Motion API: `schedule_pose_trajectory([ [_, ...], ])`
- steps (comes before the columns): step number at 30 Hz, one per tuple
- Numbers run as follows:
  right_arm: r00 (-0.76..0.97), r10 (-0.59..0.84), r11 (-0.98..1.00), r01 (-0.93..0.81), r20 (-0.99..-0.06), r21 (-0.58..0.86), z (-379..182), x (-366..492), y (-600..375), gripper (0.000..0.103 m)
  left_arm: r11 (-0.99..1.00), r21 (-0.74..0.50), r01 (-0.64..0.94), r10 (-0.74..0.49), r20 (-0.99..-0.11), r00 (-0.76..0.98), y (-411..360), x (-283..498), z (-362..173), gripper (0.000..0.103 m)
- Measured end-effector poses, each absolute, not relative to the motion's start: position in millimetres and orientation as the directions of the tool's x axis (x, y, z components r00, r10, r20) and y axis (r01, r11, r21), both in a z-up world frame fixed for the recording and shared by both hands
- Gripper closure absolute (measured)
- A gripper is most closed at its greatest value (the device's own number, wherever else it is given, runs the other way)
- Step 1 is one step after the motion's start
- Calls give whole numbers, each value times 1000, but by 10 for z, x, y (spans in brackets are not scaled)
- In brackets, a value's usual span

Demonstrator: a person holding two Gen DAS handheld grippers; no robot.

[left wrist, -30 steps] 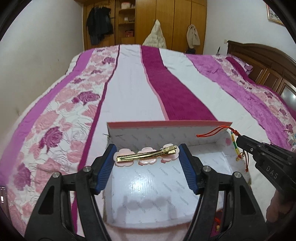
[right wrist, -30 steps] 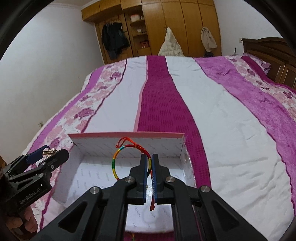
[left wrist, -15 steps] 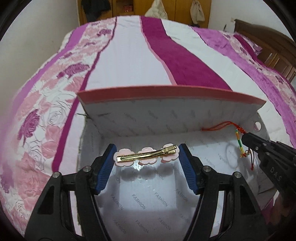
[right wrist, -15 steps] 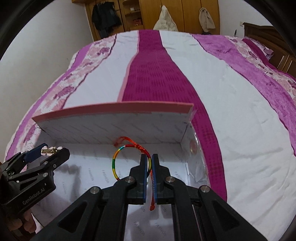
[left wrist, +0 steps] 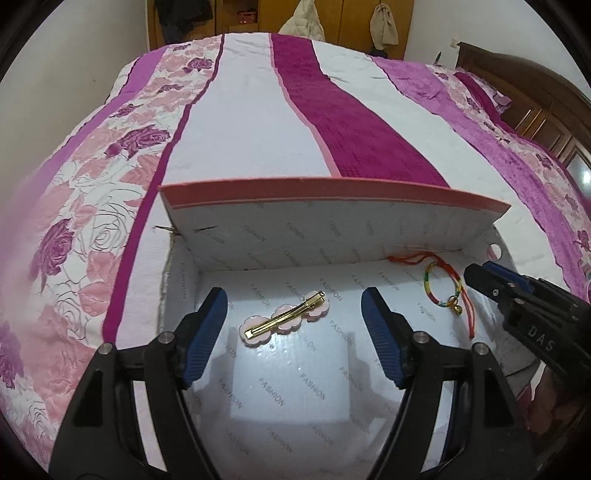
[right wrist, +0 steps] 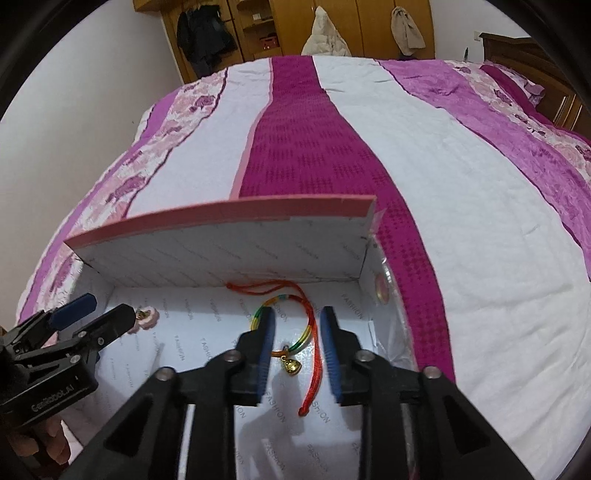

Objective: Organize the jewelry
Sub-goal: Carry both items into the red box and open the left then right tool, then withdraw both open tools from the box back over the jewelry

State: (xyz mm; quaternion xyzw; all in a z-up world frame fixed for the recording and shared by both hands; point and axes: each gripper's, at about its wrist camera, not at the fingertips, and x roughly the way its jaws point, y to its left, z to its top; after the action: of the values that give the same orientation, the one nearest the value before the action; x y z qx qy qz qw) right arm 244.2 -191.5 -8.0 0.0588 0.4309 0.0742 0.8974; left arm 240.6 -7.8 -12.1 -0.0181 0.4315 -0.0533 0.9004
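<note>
Since a second ago both of my grippers have let go: the hair clip that sat clamped between my left jaws and the bracelet pinched in my right ones now lie loose on the floor of the box. My left gripper (left wrist: 293, 330) has just been opening and stands wide, its blue pads well clear of the hair clip (left wrist: 285, 322), a gold bar on pink flower shapes that lies at a slant between and just beyond them. My right gripper (right wrist: 297, 349) has also just been opening; its jaws are parted by a moderate gap with nothing pressed between them, and the bracelet (right wrist: 282, 328), a rainbow-coloured cord loop with a small gold bell and red tail strings, rests on the box floor under that gap, one red string trailing back toward me. In the left wrist view I see the bracelet (left wrist: 441, 282) in the box's far right corner, well apart from the clip, with the right gripper's tip just beside it. The box (left wrist: 266, 391) is white inside, printed with the word FASHION, and its pink-edged lid (left wrist: 332, 194) stands up along the far side. It sits on a bed (left wrist: 258, 110) covered by a quilt striped white, magenta and pink floral. Wooden wardrobes (right wrist: 351, 26) with hanging clothes stand past the bed's far end.
</note>
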Motion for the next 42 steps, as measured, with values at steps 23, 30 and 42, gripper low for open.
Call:
schedule_pose_trajectory([
  [23, 706, 257, 960, -108, -660, 258, 655, 1234, -2204, 66, 994, -85, 61, -103, -667, 738, 122, 1247, 605, 35],
  [30, 707, 270, 955, -110, -654, 275, 686, 893, -2266, 66, 996, -87, 30, -82, -697, 712, 248, 929, 557, 35],
  [42, 646, 263, 961, -112, -717, 252, 392, 370, -2347, 66, 993, -111, 29, -104, -766, 634, 290, 466, 225, 35],
])
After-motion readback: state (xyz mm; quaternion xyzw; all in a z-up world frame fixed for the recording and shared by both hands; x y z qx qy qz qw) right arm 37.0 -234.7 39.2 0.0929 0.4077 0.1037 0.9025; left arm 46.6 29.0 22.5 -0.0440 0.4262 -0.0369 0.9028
